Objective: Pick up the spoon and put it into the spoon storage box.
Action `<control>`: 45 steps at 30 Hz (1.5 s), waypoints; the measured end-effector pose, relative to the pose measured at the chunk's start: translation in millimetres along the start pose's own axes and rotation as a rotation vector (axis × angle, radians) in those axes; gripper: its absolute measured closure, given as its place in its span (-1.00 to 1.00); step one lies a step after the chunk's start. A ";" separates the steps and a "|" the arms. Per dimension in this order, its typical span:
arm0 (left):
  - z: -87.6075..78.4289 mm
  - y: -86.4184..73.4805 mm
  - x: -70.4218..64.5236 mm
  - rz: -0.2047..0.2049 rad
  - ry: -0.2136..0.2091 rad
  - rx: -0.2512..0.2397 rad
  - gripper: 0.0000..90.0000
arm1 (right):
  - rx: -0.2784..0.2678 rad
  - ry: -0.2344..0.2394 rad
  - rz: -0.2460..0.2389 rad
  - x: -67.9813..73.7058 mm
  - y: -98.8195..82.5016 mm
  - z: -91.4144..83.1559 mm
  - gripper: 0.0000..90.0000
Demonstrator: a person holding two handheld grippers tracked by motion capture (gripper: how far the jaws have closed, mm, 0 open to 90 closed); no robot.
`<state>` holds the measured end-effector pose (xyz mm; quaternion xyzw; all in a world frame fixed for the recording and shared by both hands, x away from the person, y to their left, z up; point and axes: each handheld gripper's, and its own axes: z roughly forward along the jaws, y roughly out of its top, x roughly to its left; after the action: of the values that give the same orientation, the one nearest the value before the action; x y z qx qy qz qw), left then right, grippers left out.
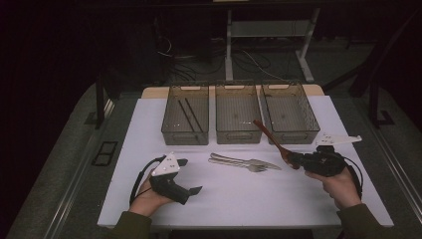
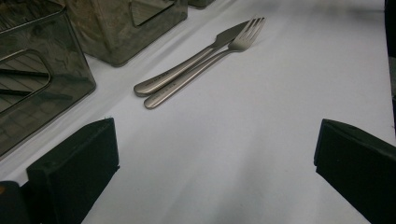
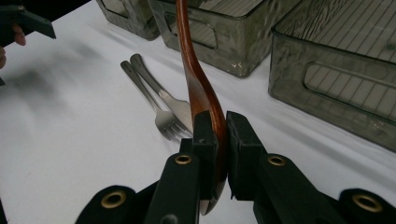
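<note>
High view: right gripper clamps the wooden spoon beside the right bin. Left gripper view: jaws gape over bare table. Right gripper view: keep the pinch firm, lifting the handle over the rim

The room is dark; light falls mainly on the desk, whose top is covered in white, with a pale wooden edge showing at its far side. Around it the floor is grey and dimly lit. A black rectangular frame lies on the floor just left of the desk. Beyond the far edge, a white metal table frame stands on two legs, and a tangle of dark cables lies on the floor beside and under it. Dark slanted bars rise at the right, and a dark post stands at the left. The far background is black.
</note>
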<state>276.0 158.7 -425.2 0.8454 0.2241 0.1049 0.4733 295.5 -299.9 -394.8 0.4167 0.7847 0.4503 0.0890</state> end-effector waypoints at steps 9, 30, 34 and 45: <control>0.5 -0.6 0.2 -0.006 0.001 -0.005 -1.00 | -0.023 -0.013 -0.004 -2.6 15.8 9.4 0.85; -0.5 -0.5 0.1 -0.004 -0.003 -0.007 -1.00 | -0.075 -0.048 0.015 0.4 54.2 43.6 0.85; -0.3 0.4 -0.5 -0.004 -0.006 -0.012 -1.00 | -0.081 -0.056 0.014 2.6 61.2 49.7 0.85; -1.6 1.0 -1.9 -0.006 -0.010 -0.025 -1.00 | -0.069 -0.090 0.027 2.3 85.7 74.6 0.85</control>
<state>273.9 158.6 -423.4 0.8392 0.2229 0.1022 0.4855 381.6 -229.9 -370.6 0.4440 0.7582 0.4588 0.1325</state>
